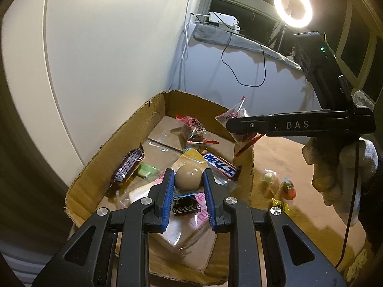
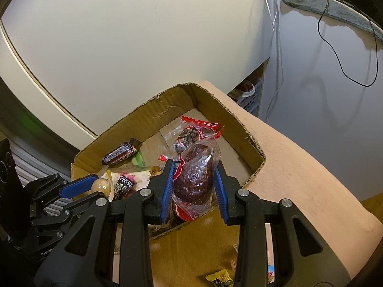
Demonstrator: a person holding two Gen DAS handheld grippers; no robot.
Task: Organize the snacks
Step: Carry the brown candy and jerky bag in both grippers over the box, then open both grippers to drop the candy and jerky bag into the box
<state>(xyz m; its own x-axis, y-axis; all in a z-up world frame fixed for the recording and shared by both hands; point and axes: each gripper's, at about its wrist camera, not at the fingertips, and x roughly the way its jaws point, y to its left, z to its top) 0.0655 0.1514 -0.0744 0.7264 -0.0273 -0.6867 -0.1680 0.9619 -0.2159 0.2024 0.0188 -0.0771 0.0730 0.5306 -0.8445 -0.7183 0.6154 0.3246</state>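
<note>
Left wrist view: left tongs (image 1: 188,179) clamp an egg (image 1: 188,177), right tongs (image 2: 193,179) clamp a date pack (image 2: 195,179), both above the box (image 2: 134,122) (half full); lower before letting go.

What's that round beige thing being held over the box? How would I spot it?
Find the open cardboard box against the white wall. Above its near end, the left gripper pinches a vacuum-packed egg between blue pads. It is the only smooth, beige ball; its neighbours are flat or crinkly wrappers.
</note>
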